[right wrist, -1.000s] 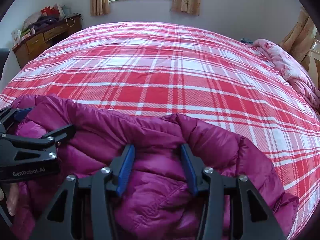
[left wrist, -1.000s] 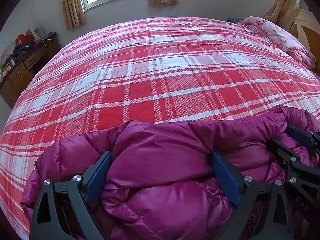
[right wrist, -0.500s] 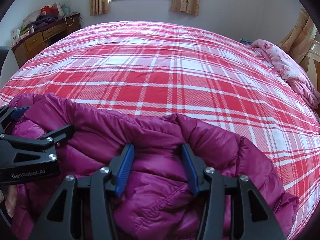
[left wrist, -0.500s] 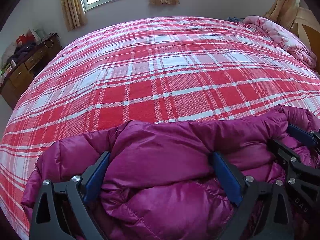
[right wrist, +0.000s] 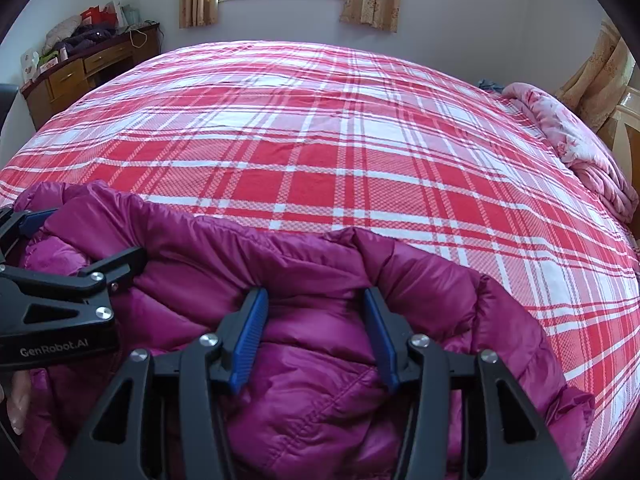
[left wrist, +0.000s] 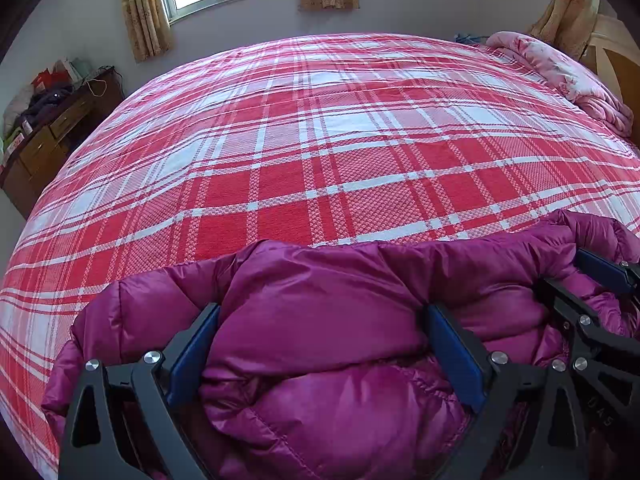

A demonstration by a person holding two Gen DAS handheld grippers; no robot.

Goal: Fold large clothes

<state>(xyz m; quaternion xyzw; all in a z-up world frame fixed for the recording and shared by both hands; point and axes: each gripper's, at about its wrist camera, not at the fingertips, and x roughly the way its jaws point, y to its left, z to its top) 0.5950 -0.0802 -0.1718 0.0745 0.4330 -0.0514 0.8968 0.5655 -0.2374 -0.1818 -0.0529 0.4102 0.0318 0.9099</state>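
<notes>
- The glossy magenta quilted down jacket lies bunched at the near edge of the bed with the red-and-white plaid cover, directly under both of my tools.
- The left gripper stands with its blue-padded jaws wide, and a thick puffed fold of the jacket fills the space between them; I cannot tell from here whether the pads actually bite or only rest against the fabric.
- The right gripper sits just beside the left one on the jacket, its jaws at a middling spread with a ridge of padded fabric bulging between the blue pads; it looks to me like a grip on a bulky fold, though I cannot confirm it.
- I judge that I am at the grasping step along the jacket's far folded edge, with the garment only loosely doubled and not yet a neat parcel.
- The next move, as I see it, calls for both tools to act together: firm hold on the slippery shell, then lift and carry the edge evenly so the padding does not slide out.
- Beyond the jacket the plaid cover is bare, which gives room to lay it out.
- Well apart from the jacket, the pink crumpled floral quilt lies at the far right corner of the bed.
</notes>
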